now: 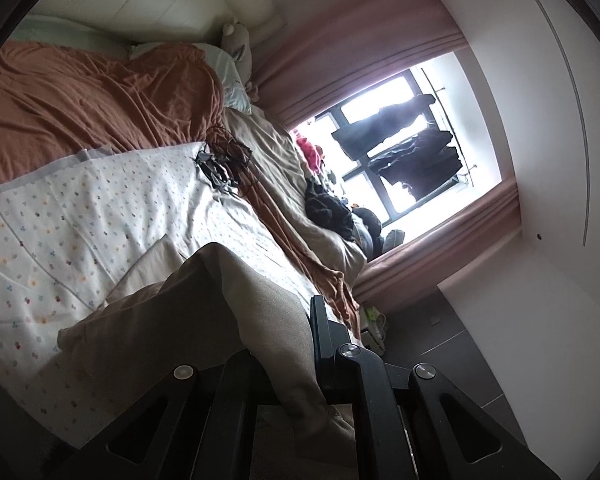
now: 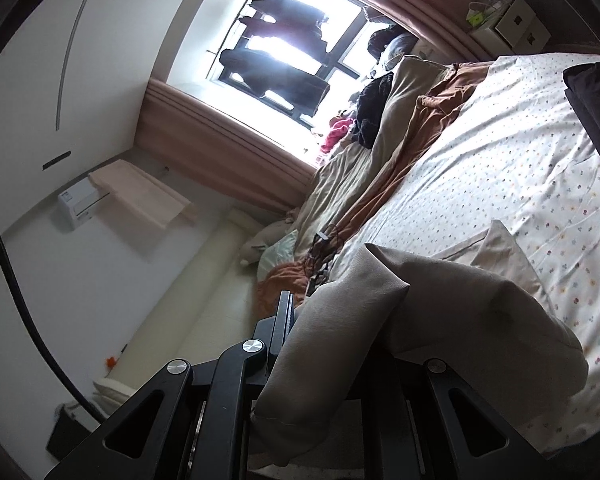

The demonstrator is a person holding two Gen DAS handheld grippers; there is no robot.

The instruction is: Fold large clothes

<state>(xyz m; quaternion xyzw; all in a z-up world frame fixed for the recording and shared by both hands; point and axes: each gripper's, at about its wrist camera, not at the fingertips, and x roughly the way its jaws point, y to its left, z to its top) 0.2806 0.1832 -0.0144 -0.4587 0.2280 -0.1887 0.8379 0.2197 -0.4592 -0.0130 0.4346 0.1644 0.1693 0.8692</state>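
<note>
A large beige garment (image 1: pixel 188 320) lies partly on the flower-print sheet (image 1: pixel 80 216) of a bed. In the left wrist view my left gripper (image 1: pixel 296 320) is shut on a fold of this cloth, which drapes over its left finger and hides it. The right finger (image 1: pixel 320 328) stands bare beside the cloth. In the right wrist view the same beige garment (image 2: pixel 440 304) bulges up from my right gripper (image 2: pixel 300 320), which is shut on another fold. Only its left finger (image 2: pixel 285 320) shows there. Both views are rolled sideways.
A rust-brown blanket (image 1: pixel 80 96) and a beige duvet (image 1: pixel 276 160) lie bunched along the bed's far side, with a tangle of dark cables (image 1: pixel 224 160) on them. Dark clothes (image 1: pixel 328 208) are piled by the bright window (image 1: pixel 400 140). A pink curtain (image 2: pixel 228 152) frames it.
</note>
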